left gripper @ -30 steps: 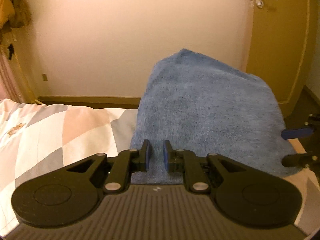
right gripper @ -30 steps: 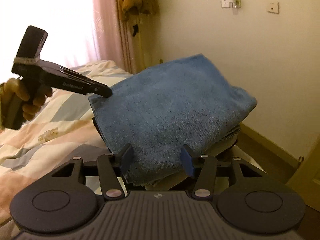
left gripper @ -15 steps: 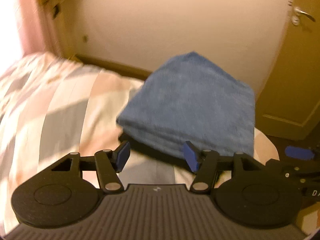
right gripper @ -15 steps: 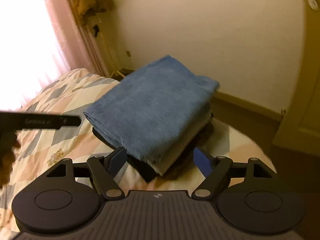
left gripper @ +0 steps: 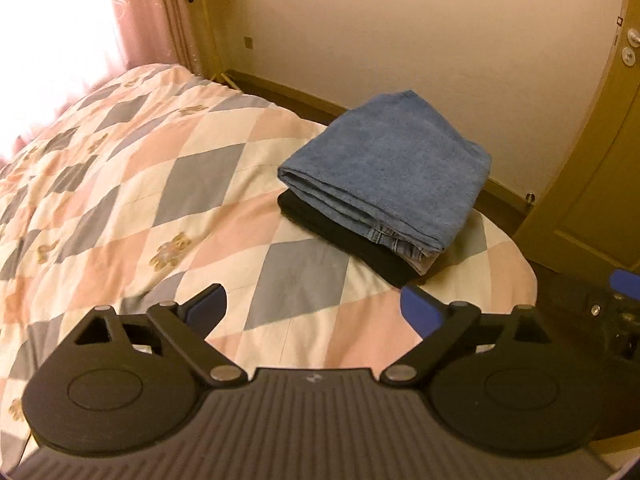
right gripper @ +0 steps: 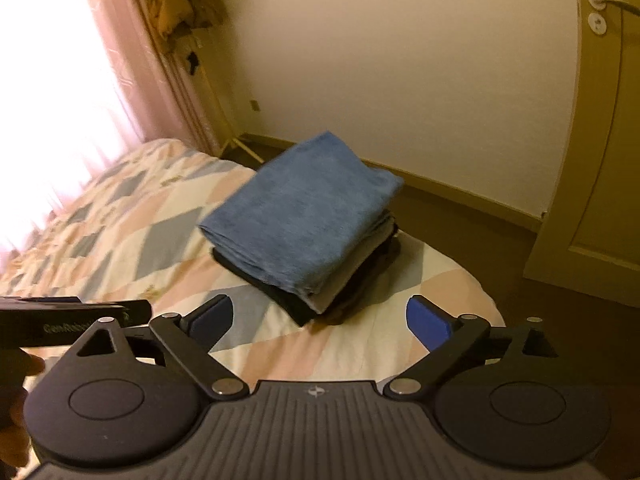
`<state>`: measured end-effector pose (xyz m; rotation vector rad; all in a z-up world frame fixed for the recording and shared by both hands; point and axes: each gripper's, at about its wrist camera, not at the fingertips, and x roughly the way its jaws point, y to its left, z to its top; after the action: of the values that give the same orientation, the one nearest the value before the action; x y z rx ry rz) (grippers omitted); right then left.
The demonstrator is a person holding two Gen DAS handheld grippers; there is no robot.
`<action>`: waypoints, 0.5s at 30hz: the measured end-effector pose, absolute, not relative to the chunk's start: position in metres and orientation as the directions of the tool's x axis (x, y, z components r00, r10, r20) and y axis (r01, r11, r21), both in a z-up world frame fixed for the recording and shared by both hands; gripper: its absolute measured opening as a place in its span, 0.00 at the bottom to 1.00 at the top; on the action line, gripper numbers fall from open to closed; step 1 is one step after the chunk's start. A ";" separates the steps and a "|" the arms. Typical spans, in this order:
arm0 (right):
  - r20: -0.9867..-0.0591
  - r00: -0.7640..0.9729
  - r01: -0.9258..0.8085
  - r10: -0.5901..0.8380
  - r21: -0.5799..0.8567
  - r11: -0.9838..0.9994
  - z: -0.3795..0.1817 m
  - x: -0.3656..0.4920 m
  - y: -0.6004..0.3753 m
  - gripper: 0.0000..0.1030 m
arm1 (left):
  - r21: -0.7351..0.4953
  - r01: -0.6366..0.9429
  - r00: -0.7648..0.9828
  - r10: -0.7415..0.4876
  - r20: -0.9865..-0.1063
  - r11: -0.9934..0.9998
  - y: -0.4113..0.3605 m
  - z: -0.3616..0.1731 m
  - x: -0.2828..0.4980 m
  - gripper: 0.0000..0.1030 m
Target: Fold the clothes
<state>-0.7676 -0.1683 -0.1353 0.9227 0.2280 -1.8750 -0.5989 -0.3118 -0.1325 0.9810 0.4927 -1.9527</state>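
left wrist view: folded blue terry garment [left gripper: 384,168] atop dark clothes pile [left gripper: 344,240] near patchwork bed corner [left gripper: 512,280], left gripper [left gripper: 312,312] and right gripper [right gripper: 318,320] jaws opening, empty; could slide floorward if nudged.

The blue towel [left gripper: 390,168] hides most of the dark garment [left gripper: 340,236] and jeans [left gripper: 400,242] stacked beneath it. In the right wrist view the pile is motion-blurred. The picture edge cuts off the door handle [right gripper: 612,0] and the bed [left gripper: 120,184].
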 end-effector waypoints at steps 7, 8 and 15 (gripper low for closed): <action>-0.699 -0.182 0.839 -0.692 0.256 -0.480 -0.100 -0.748 -0.152 0.96 | 0.036 0.849 -0.294 -0.529 -0.796 -0.527 -0.294 -0.096 -0.577 0.91; -0.703 -0.185 0.840 -0.687 0.250 -0.482 -0.098 -0.744 -0.151 0.96 | 0.034 0.849 -0.295 -0.526 -0.797 -0.528 -0.292 -0.094 -0.573 0.91; -0.721 -0.204 0.813 -0.663 0.252 -0.525 -0.088 -0.709 -0.147 0.97 | 0.039 0.825 -0.313 -0.513 -0.799 -0.564 -0.284 -0.080 -0.546 0.91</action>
<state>-0.7093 -0.1466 -0.0884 1.0025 0.2235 -1.8807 -0.5465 -0.2841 -0.0797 1.0087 0.4832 -1.9678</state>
